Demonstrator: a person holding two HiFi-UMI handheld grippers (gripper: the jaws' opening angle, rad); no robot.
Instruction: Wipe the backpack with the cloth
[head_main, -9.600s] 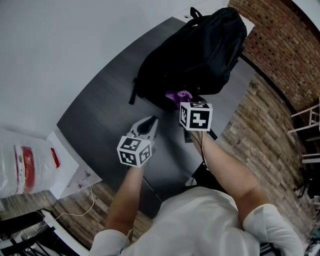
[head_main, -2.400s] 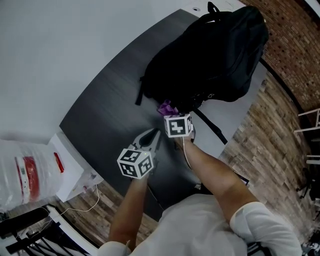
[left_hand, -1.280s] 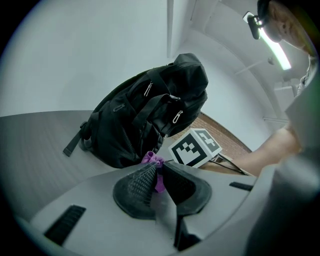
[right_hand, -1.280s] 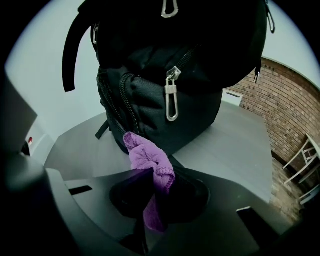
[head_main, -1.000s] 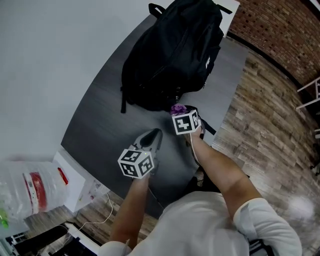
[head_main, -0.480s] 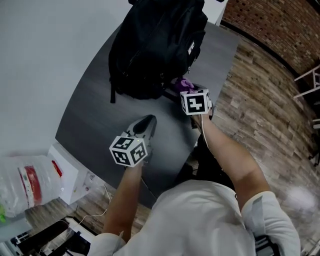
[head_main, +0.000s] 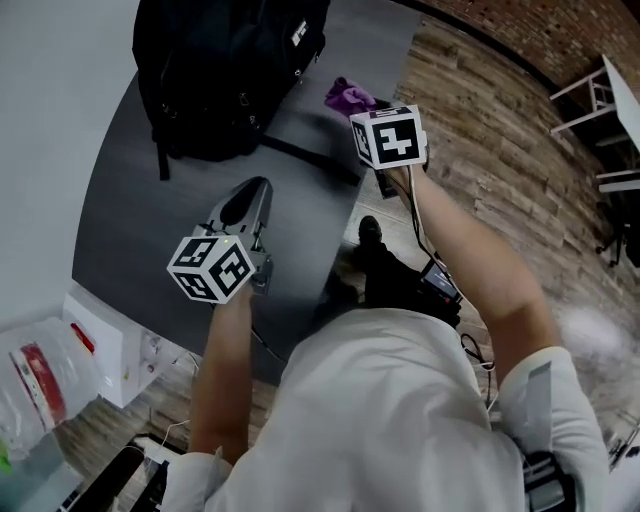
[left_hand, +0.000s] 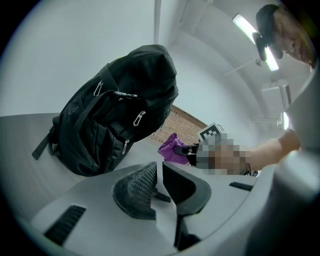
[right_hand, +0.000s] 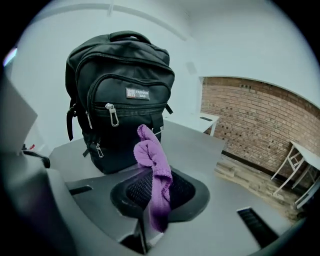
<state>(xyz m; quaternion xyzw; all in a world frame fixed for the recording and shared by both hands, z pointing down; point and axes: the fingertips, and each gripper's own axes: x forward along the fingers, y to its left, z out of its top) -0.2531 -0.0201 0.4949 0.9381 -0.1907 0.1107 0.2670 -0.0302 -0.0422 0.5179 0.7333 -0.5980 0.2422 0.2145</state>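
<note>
The black backpack (head_main: 220, 70) stands upright on the dark grey table (head_main: 140, 230), its front pockets and zip pulls facing me in the right gripper view (right_hand: 125, 95). My right gripper (head_main: 360, 108) is shut on the purple cloth (head_main: 348, 96), which bunches up out of the pinched jaws (right_hand: 154, 165). It hangs near the table's edge, to the right of the backpack and apart from it. My left gripper (head_main: 254, 190) is shut on nothing and hovers over the table short of the backpack (left_hand: 115, 115). From there the cloth (left_hand: 172, 148) shows beyond the fingertips (left_hand: 145, 177).
A white box (head_main: 112, 338) and a clear bag with a red label (head_main: 30, 385) lie past the table's lower-left end. Wooden floor (head_main: 500, 150) runs along the right, with a white frame (head_main: 600, 100) and a brick wall (right_hand: 250, 120) beyond.
My right gripper has lifted the cloth away from the foot of the backpack, up and to the right. The left gripper rose a little. The backpack has stayed put.
</note>
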